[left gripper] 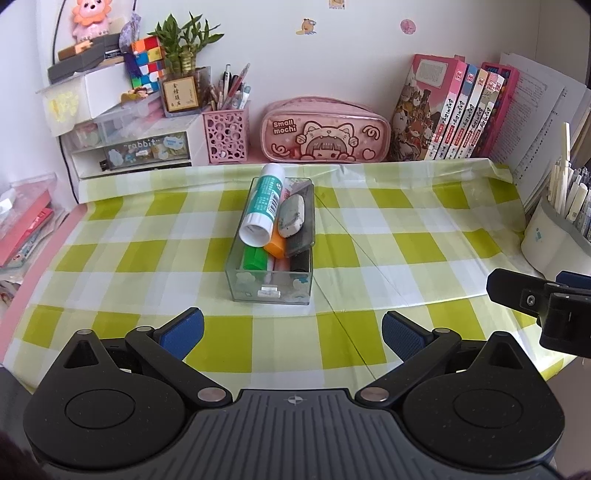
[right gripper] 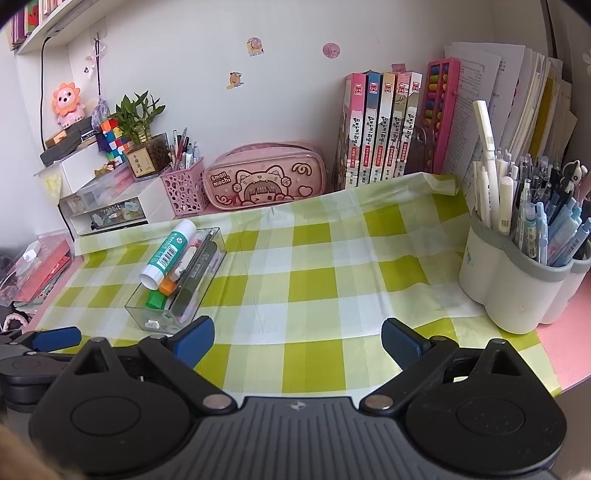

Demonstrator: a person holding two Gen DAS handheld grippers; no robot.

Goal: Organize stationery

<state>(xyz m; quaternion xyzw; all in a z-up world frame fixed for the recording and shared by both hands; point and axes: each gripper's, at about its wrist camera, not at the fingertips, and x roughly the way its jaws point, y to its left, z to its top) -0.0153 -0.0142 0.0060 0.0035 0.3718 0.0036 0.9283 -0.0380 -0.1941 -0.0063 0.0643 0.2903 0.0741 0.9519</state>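
While empty, both tongs [left gripper: 291, 332] [right gripper: 297, 341] agape.

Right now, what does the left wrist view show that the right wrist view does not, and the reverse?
Only the left wrist view shows the grey eraser lying on top inside the clear box. Only the right wrist view shows the blue pens in the white pen holder and a wall shelf. Both show the glue stick, pink pencil case and checked cloth.
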